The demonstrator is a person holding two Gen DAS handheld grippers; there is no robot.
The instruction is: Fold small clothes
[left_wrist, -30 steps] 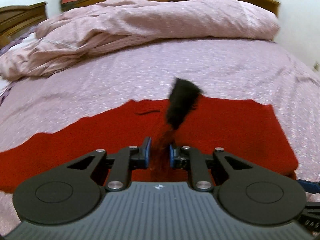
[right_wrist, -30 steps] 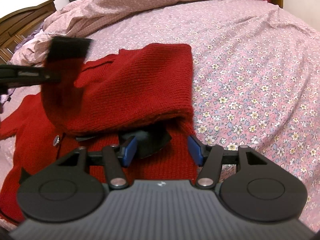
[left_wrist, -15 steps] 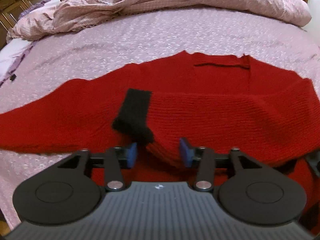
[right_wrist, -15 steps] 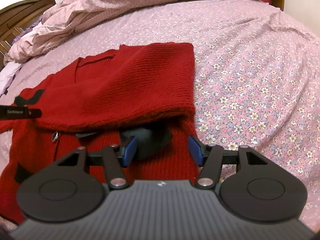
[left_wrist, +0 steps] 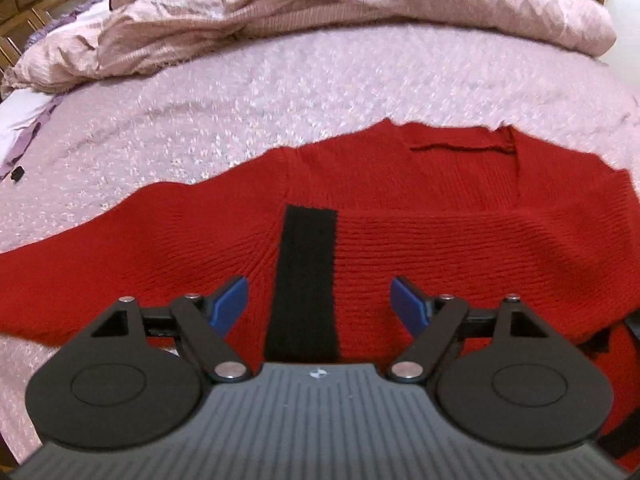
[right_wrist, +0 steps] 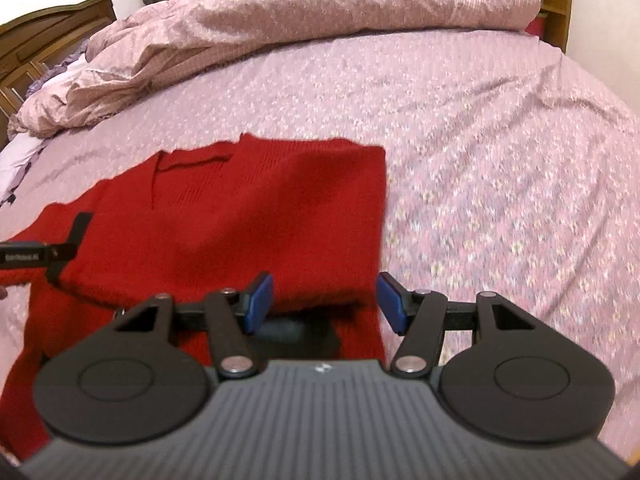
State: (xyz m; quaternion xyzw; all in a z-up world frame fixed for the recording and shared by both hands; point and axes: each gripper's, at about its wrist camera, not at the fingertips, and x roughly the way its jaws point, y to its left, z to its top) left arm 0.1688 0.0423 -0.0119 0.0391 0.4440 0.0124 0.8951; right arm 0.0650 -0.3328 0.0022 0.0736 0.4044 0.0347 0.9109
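Black cuff (left_wrist: pixel 306 280) now flat on sweater (left_wrist: pixel 440 248)

There is small white print on a black bar (right_wrist: pixel 24 257) far off to the left of the right gripper (right_wrist: pixel 324 304), but it is too tiny and blurry to read. A small pale mark (left_wrist: pixel 319 373) sits on the grey body just behind the left gripper (left_wrist: pixel 320 304), and one like it (right_wrist: pixel 321 368) sits behind the right gripper. Each is a little sign, not letters. No other words or numbers show.
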